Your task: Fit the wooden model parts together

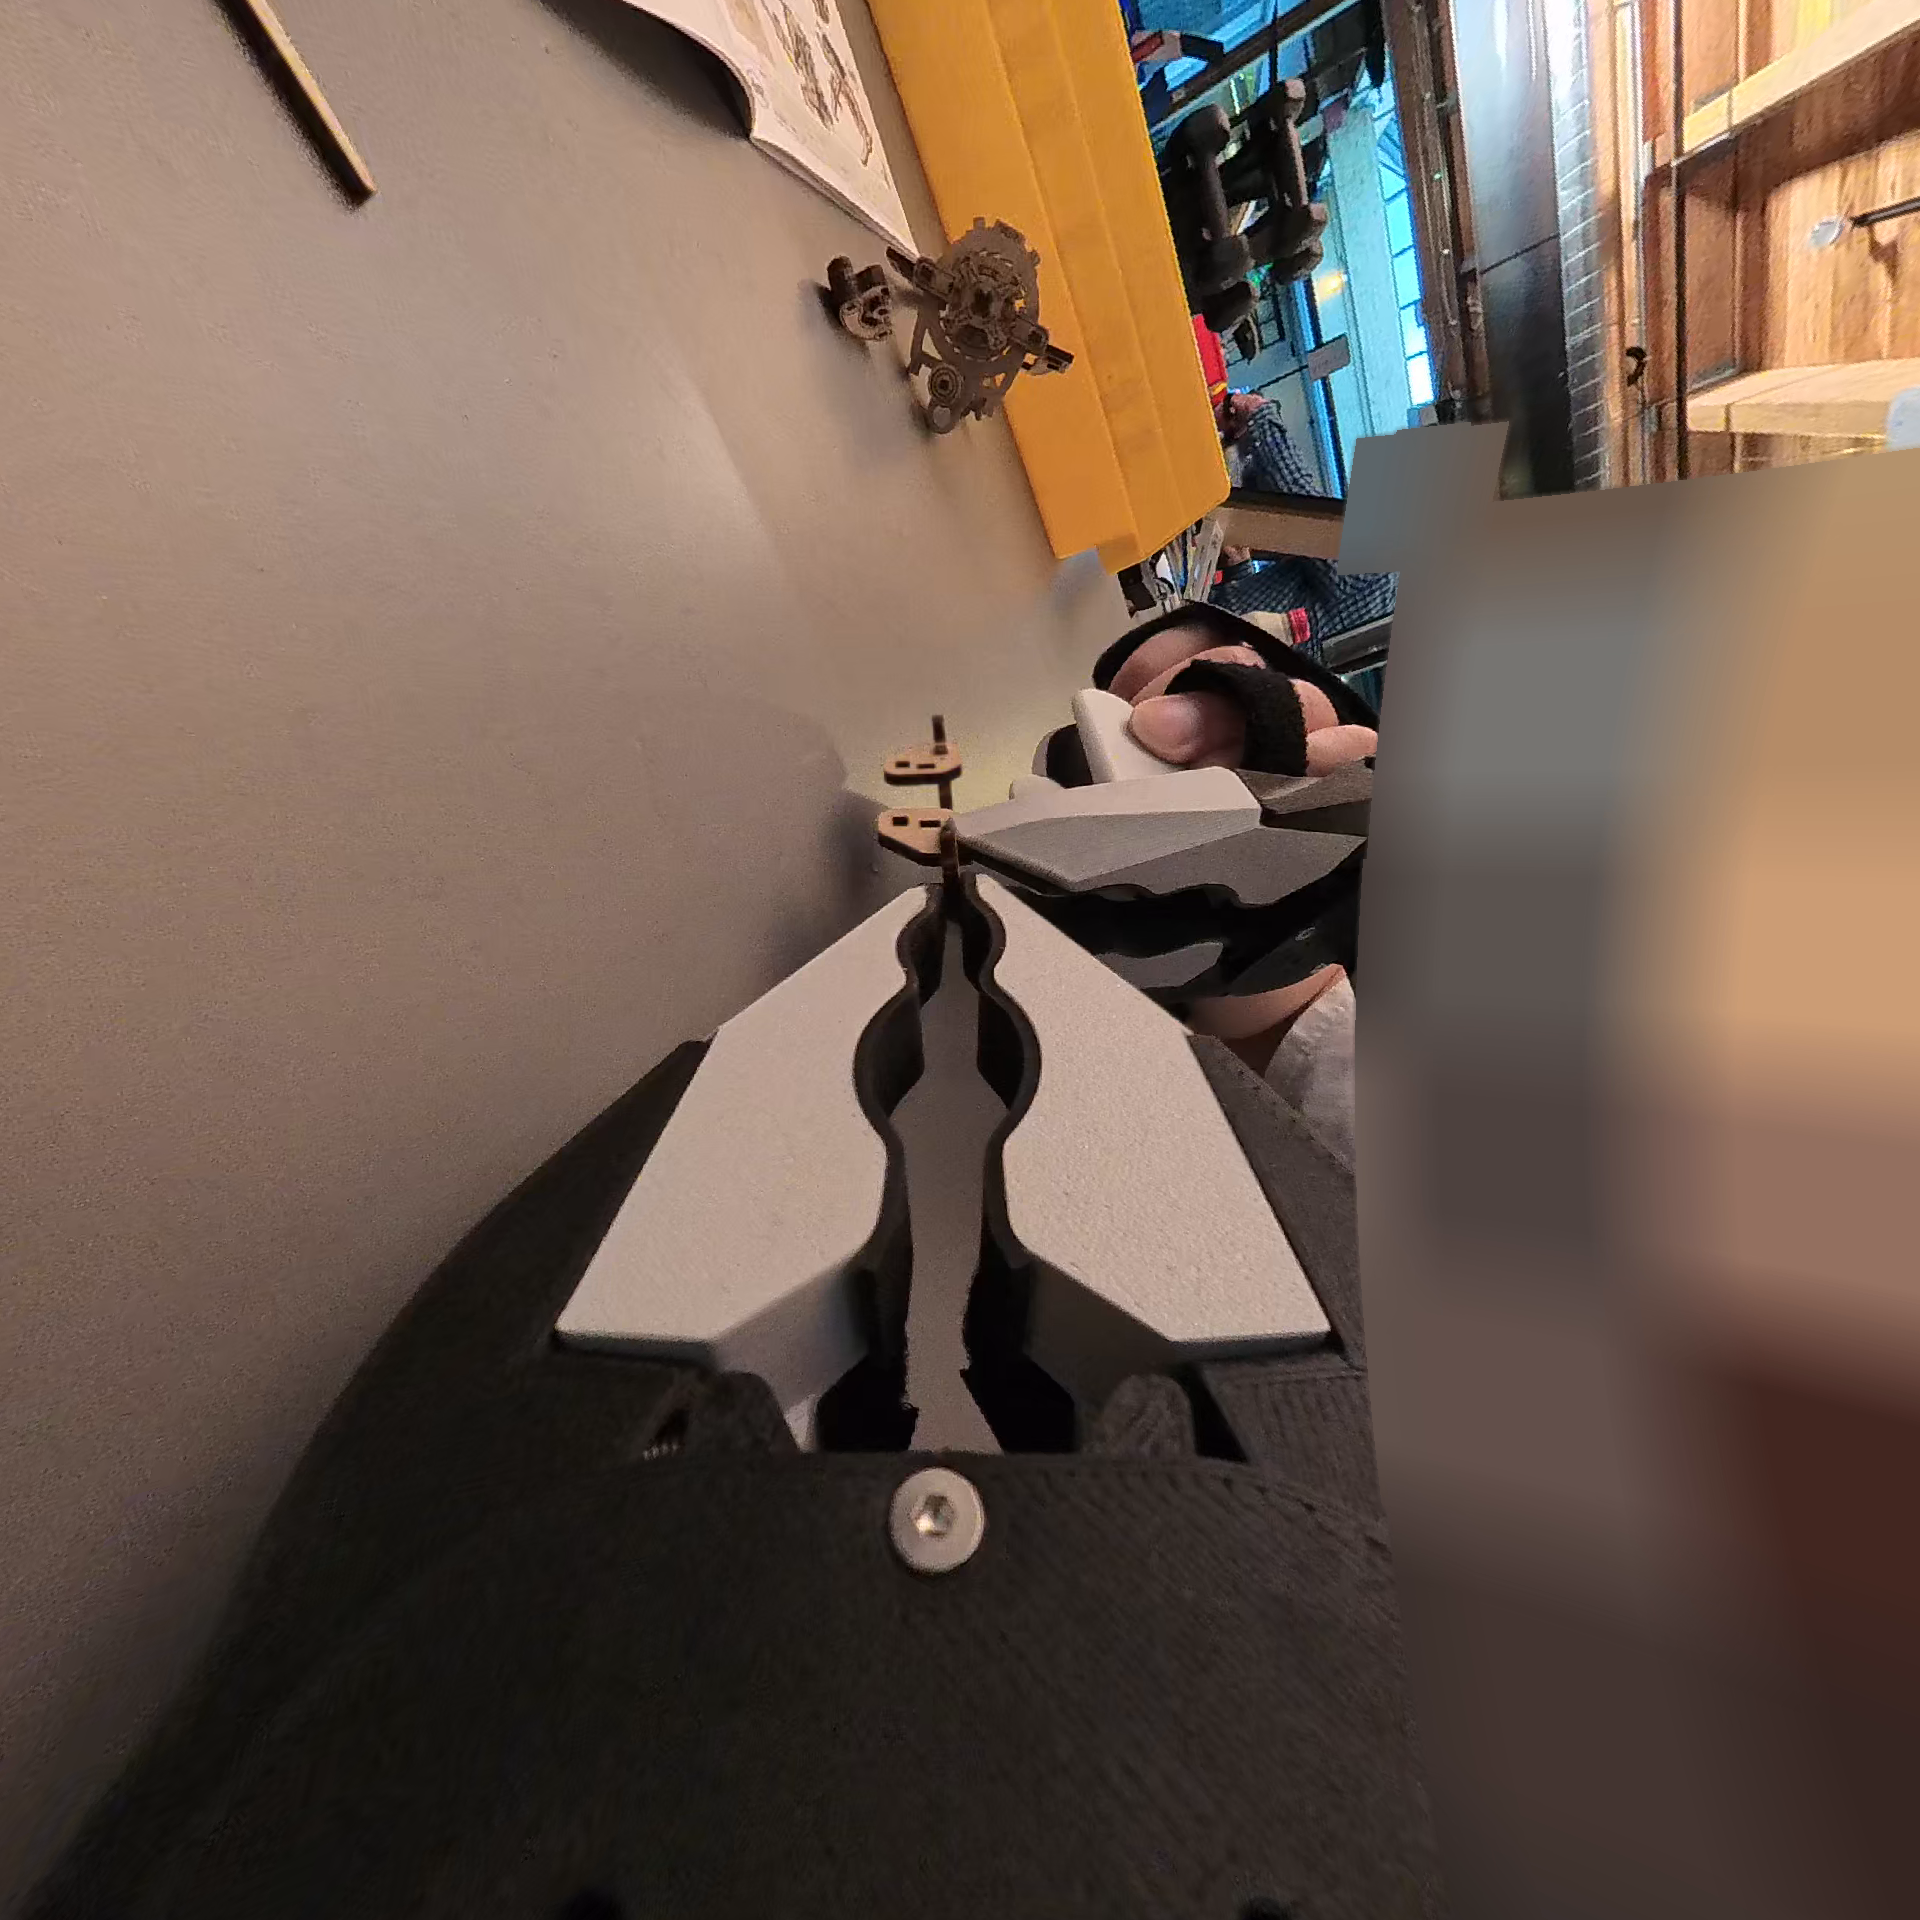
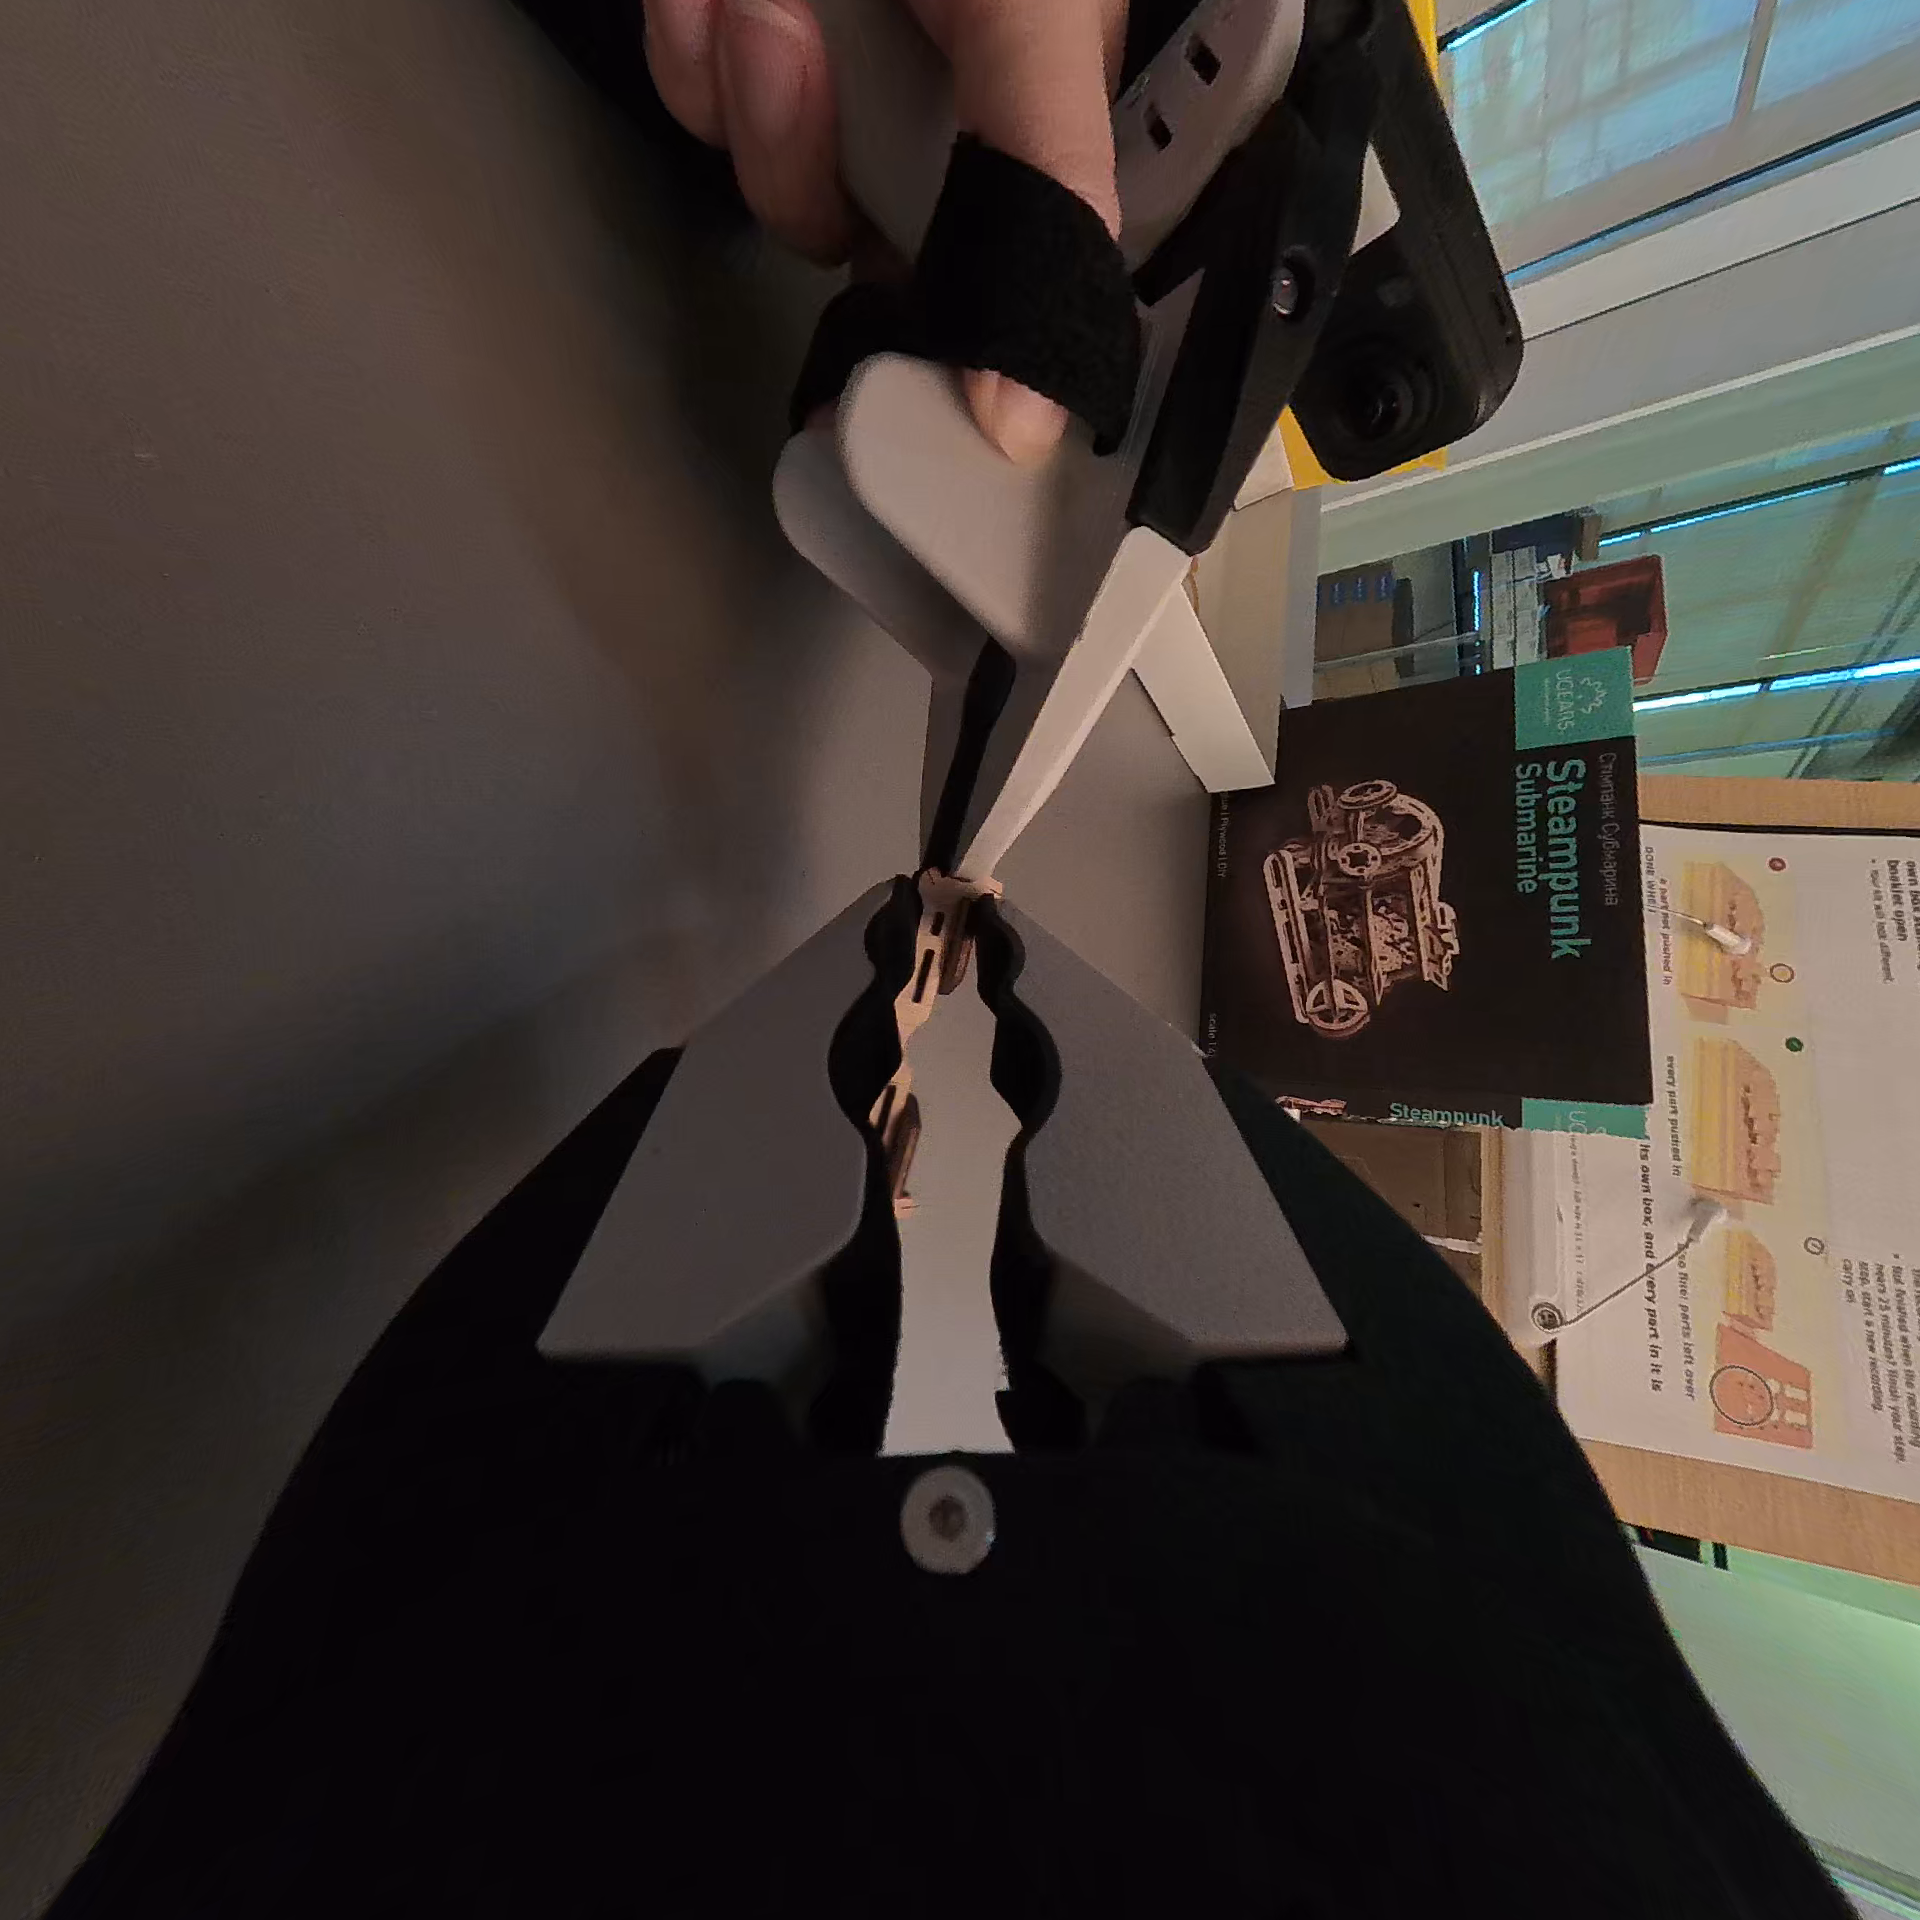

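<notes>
In the left wrist view my left gripper (image 1: 948, 896) is shut on a thin wooden piece seen edge-on, which carries two small slotted wooden plates (image 1: 914, 831) just past the tips. My right gripper (image 1: 966, 833) comes in from the right, its tips against the same part. In the right wrist view my right gripper (image 2: 948, 896) is shut on a slotted wooden plate (image 2: 935, 945), and a second wooden bit (image 2: 896, 1143) shows deeper between the jaws. My left gripper (image 2: 954, 860) comes down from above and meets the plate at my tips. Both are held above the grey table (image 1: 416, 623).
A wooden gear assembly (image 1: 977, 322) and a small wooden part (image 1: 860, 296) lie on the table next to a yellow bin (image 1: 1049, 260). An instruction booklet (image 1: 810, 83) and a wooden stick (image 1: 312, 104) lie farther off. The model's box (image 2: 1423, 914) and a printed sheet (image 2: 1766, 1143) stand at the table's edge. From the right gripper's tips to the wooden stick (image 1: 312, 104) is close to 12 cm.
</notes>
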`<state>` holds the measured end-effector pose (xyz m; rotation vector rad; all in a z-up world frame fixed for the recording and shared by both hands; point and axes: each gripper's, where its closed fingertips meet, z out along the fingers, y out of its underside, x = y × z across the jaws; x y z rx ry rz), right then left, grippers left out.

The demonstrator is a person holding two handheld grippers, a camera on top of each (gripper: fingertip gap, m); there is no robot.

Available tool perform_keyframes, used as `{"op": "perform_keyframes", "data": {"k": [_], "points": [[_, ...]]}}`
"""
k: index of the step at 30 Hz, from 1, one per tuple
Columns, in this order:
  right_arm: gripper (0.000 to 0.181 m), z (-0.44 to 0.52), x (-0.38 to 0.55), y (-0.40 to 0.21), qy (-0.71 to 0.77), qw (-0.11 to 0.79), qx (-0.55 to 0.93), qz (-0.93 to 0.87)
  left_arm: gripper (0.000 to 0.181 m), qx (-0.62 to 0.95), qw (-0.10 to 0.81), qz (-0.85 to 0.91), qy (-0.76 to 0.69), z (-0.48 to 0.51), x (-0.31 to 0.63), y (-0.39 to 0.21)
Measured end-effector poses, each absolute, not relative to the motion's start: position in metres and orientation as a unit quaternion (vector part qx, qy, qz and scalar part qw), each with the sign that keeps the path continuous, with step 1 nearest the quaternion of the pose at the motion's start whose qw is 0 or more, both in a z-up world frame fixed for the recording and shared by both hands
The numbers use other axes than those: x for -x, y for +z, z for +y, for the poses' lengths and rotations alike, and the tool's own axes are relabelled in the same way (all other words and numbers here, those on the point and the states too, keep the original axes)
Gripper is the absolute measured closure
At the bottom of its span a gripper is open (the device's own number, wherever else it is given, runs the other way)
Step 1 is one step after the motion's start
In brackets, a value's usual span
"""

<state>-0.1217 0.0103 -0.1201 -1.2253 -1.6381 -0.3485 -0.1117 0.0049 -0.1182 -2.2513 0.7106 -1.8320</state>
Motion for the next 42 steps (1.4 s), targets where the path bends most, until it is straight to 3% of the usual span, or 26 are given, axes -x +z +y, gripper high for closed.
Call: {"op": "perform_keyframes", "data": {"k": [6, 8, 13, 28, 29, 31, 33, 42], "points": [[0.169, 0.016, 0.122, -0.115, -0.125, 0.522, 0.528, -0.658, 0.181, 0.747, 0.092, 0.232, -0.616, 0.009, 0.113, -0.114], [0.155, 0.023, 0.116, -0.106, -0.124, 0.539, 0.546, -0.630, 0.181, 0.741, 0.103, 0.234, -0.621, 0.009, 0.114, -0.110], [0.171, 0.022, 0.113, -0.113, -0.101, 0.522, 0.559, -0.636, 0.181, 0.736, 0.131, 0.254, -0.613, 0.009, 0.112, -0.108], [0.172, 0.018, 0.111, -0.120, -0.115, 0.492, 0.555, -0.661, 0.181, 0.744, 0.155, 0.298, -0.577, 0.004, 0.111, -0.113], [0.171, 0.017, 0.112, -0.122, -0.099, 0.488, 0.562, -0.660, 0.181, 0.744, 0.150, 0.301, -0.577, 0.002, 0.110, -0.114], [0.150, 0.019, 0.114, -0.123, -0.088, 0.494, 0.566, -0.654, 0.181, 0.736, 0.158, 0.322, -0.574, -0.003, 0.108, -0.112], [0.166, 0.016, 0.113, -0.134, -0.090, 0.470, 0.564, -0.673, 0.181, 0.735, 0.166, 0.344, -0.560, -0.006, 0.107, -0.114], [0.172, 0.014, 0.111, -0.130, -0.089, 0.475, 0.563, -0.670, 0.181, 0.725, 0.198, 0.388, -0.534, -0.011, 0.105, -0.114]]}}
